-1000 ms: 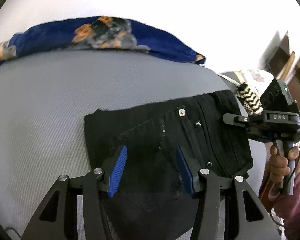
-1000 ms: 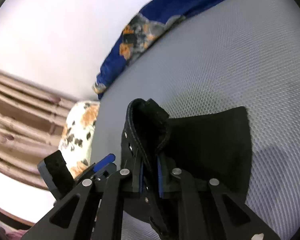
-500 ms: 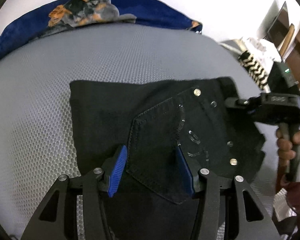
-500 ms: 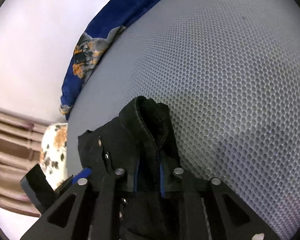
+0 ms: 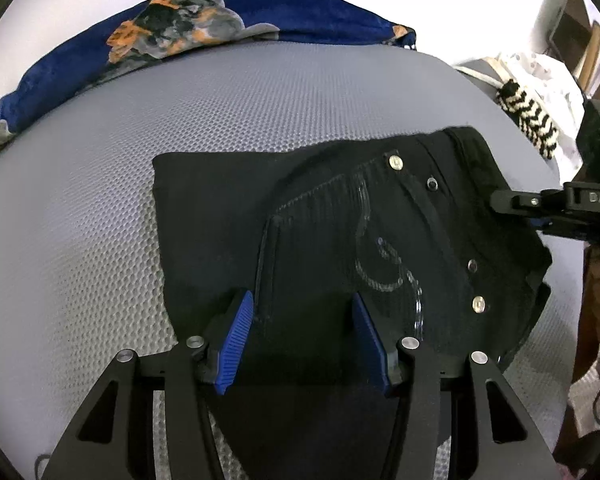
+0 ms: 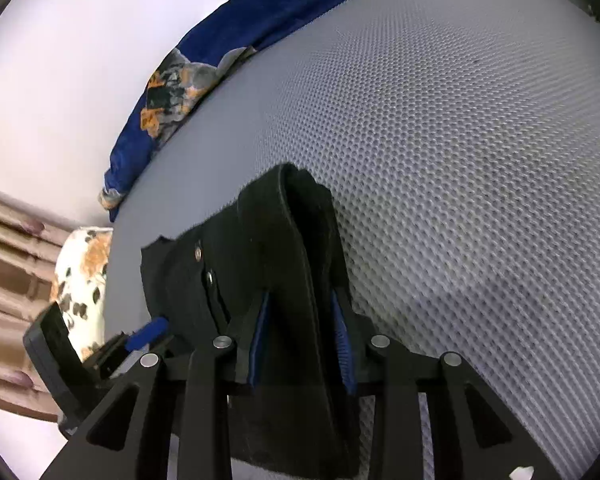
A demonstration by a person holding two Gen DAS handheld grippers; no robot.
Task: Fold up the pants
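The black pants (image 5: 332,232) lie folded into a compact block on the grey mesh mattress (image 5: 180,120), back pocket and rivets up. My left gripper (image 5: 302,334) is open, its blue pads over the near edge of the pants, holding nothing. My right gripper (image 6: 300,340) has its jaws parted around the thick waistband fold (image 6: 292,240), with a gap between the pads and the cloth. It also shows in the left wrist view (image 5: 512,204) at the right edge of the pants. The left gripper shows in the right wrist view (image 6: 140,336).
A blue patterned blanket (image 5: 204,32) lies along the far edge of the mattress; it also shows in the right wrist view (image 6: 188,80). A black-and-white striped item (image 5: 528,120) and white cloth sit off the right side. A spotted cushion (image 6: 84,272) is beside the mattress.
The right gripper's jaws have opened off the waistband fold they were clamping. The pants have been lowered and now lie flatter on the mattress. The left gripper stays open over the near edge.
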